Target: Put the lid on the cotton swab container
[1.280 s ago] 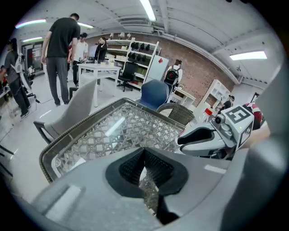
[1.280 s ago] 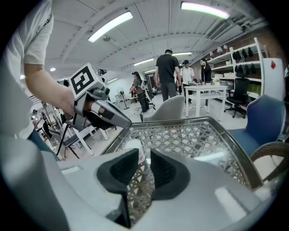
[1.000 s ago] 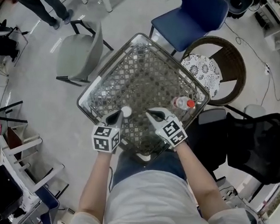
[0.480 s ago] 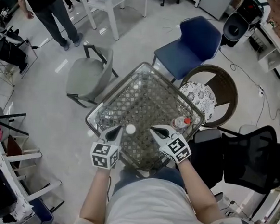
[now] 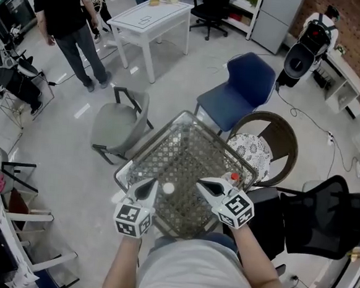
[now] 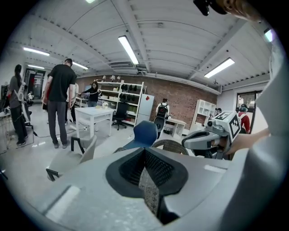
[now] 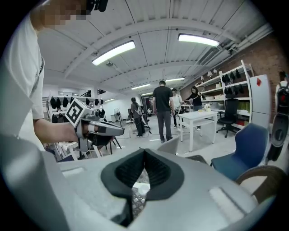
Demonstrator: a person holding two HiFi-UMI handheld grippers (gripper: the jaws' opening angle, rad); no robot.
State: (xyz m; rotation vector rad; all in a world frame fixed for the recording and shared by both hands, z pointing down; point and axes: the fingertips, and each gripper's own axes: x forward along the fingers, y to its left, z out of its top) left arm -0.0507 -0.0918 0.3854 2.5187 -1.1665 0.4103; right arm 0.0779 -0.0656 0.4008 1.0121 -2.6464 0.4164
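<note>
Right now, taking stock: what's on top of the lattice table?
A white round container and a red-capped bottle sit on the lattice table. The left gripper and right gripper hide part of its near edge.

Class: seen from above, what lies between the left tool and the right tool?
A small round white thing on the mesh table, seen in the head view between the left tool and right tool.

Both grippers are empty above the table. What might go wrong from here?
The white round container is too small in the head view to tell whether its lid is on; it might be wrongly judged done.
Left gripper and right gripper are both shut, so a descent may push it away.
The red-capped bottle by the table edge might get knocked off.
</note>
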